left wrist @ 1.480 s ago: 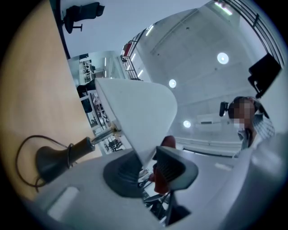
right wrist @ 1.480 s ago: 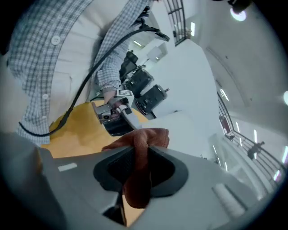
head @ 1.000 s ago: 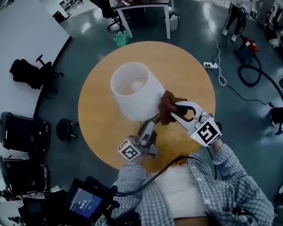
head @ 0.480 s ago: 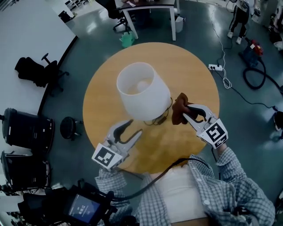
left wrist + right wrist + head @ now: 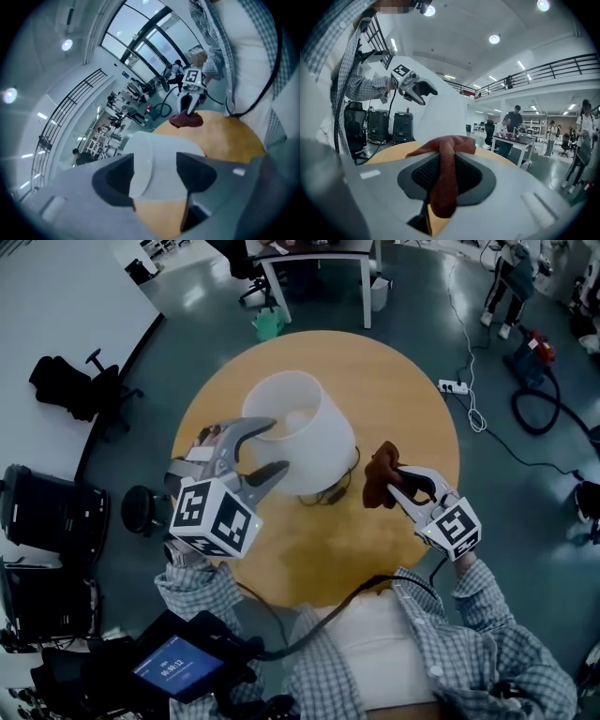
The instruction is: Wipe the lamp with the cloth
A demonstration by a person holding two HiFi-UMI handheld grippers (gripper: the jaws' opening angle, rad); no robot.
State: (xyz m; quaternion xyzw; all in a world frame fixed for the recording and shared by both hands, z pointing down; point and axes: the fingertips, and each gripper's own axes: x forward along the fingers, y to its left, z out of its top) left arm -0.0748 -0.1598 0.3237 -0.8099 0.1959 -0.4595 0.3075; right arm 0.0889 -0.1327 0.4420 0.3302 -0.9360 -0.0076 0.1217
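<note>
1. The lamp (image 5: 305, 432) stands near the middle of the round tabletop (image 5: 394, 381). Its white shade opens upward, so its long axis seems to run up and down.
2. The coming move turns on one gap. The cloth (image 5: 379, 474) sits just off the shade's right flank, apart from it, with bare wood and a dark cord between them. To wipe, the cloth has to travel left onto that flank.
3. The right tongs (image 5: 401, 480) are closed narrow on the reddish-brown cloth. It is pinched between the pads and bunches out beyond the tips toward the lamp.
4. The left tongs (image 5: 277, 447) are at the shade's left side, raised above the tabletop. Their jaws have just been opening and now stand wide. The shade's rim shows in the gap, but neither pad appears to press on it.
5. The left tongs are nearer the lamp and are probably there to steady it, but the right tongs carry the cloth.
</note>
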